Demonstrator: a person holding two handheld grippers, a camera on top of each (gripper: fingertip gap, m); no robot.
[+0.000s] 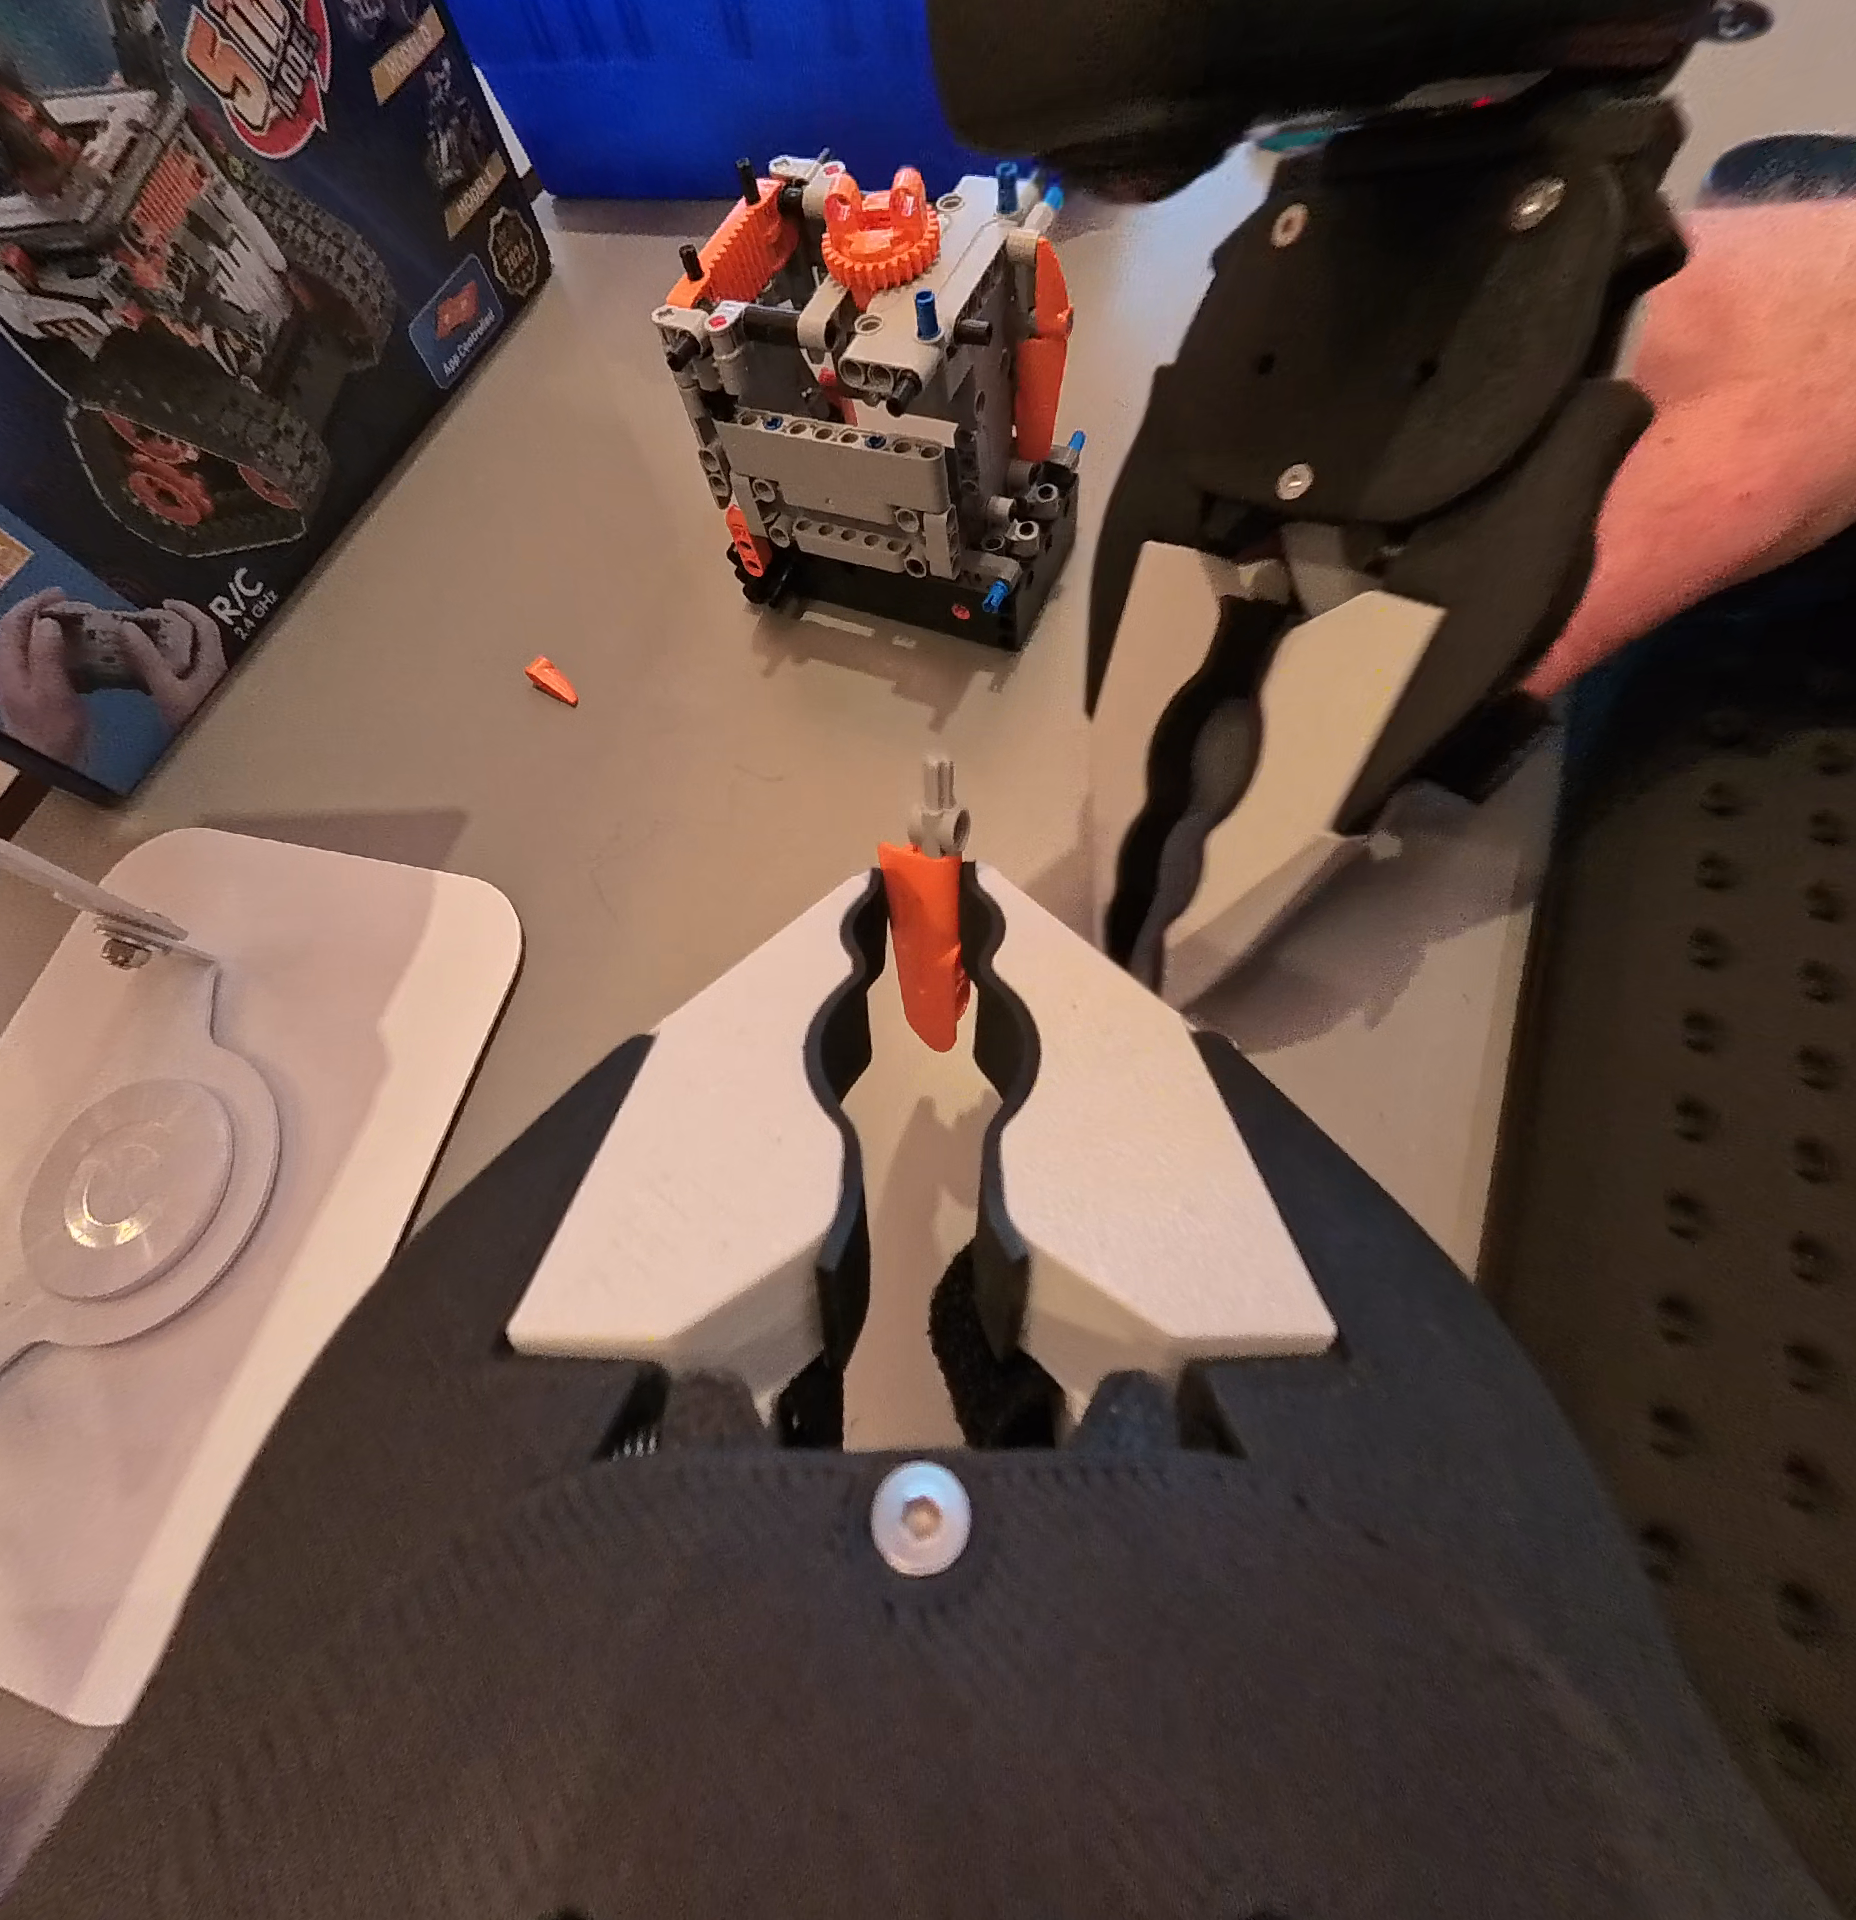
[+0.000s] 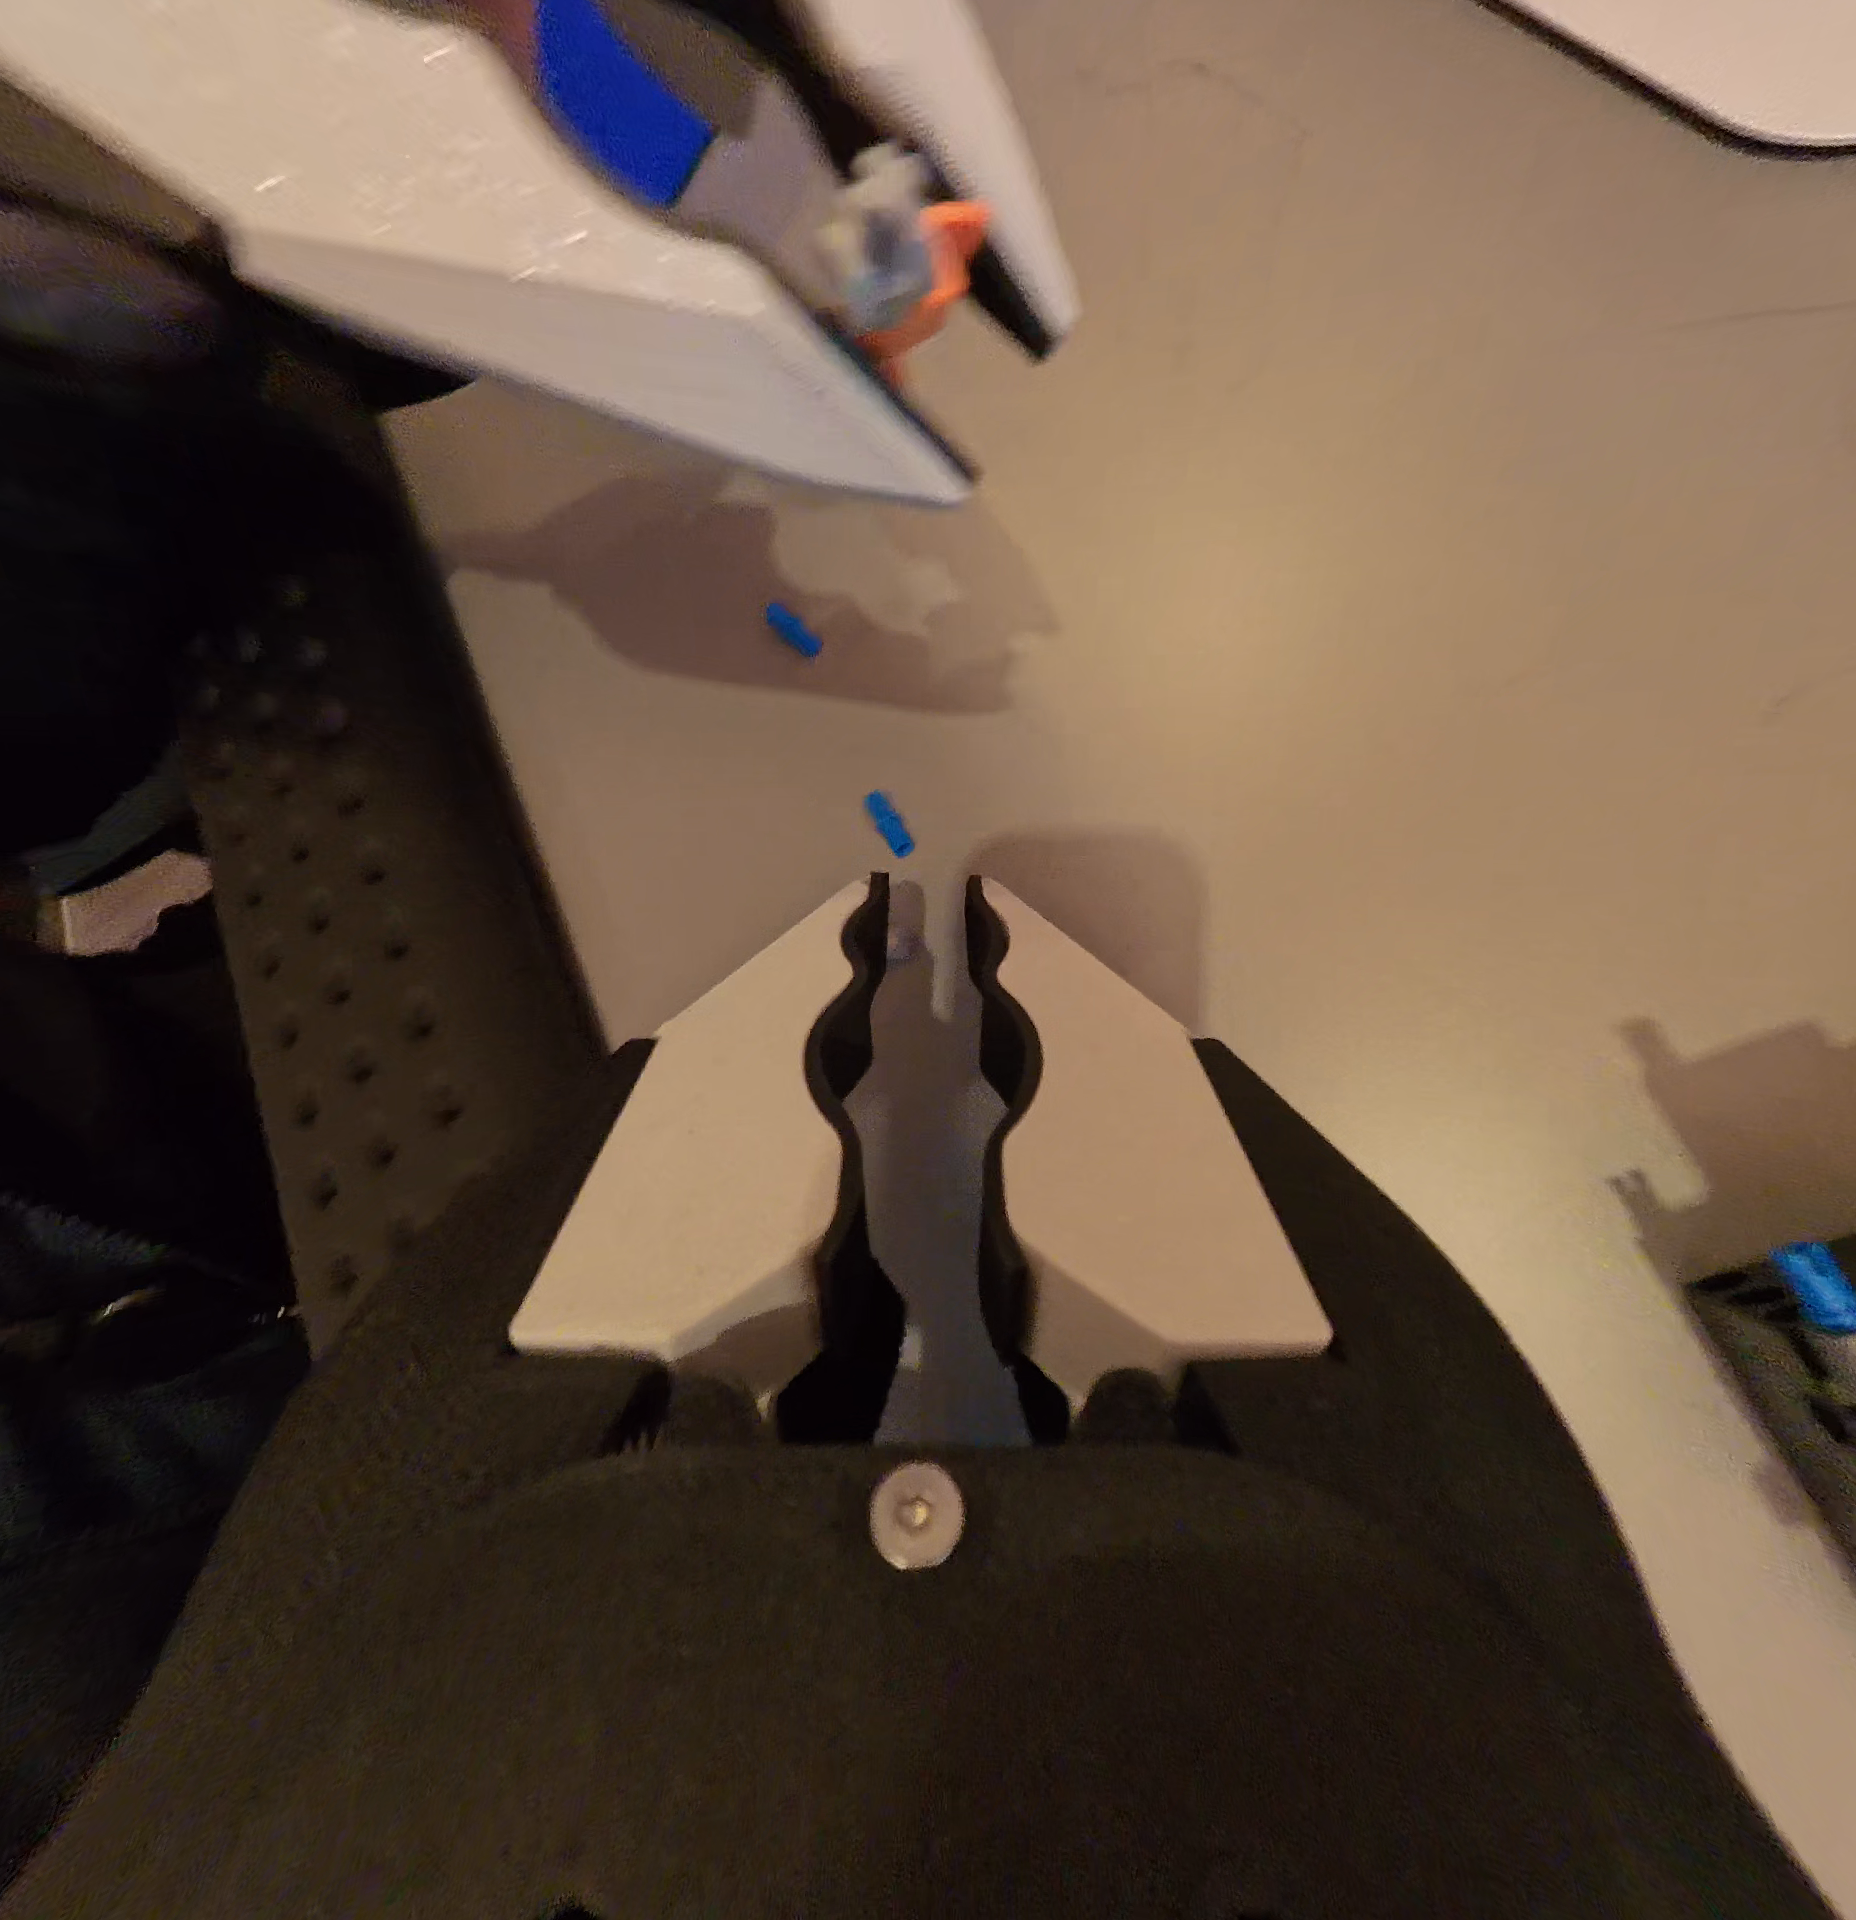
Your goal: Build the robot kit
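A: Left wrist view: our left gripper (image 1: 924, 894) is clamped on an orange piece (image 1: 929, 940); the brick model (image 1: 867, 416) stands at 12 o'clock.

B: Only our right wrist view shows two blue pins (image 2: 888, 821); the right gripper (image 2: 926, 894) stands slightly parted, holding nothing we can make out.

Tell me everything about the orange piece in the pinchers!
The orange piece is a smooth, curved plastic panel, tapering to a point at its near end. A small grey connector sticks out of its far end. The left gripper pinches it between its fingertips, holding it above the table.
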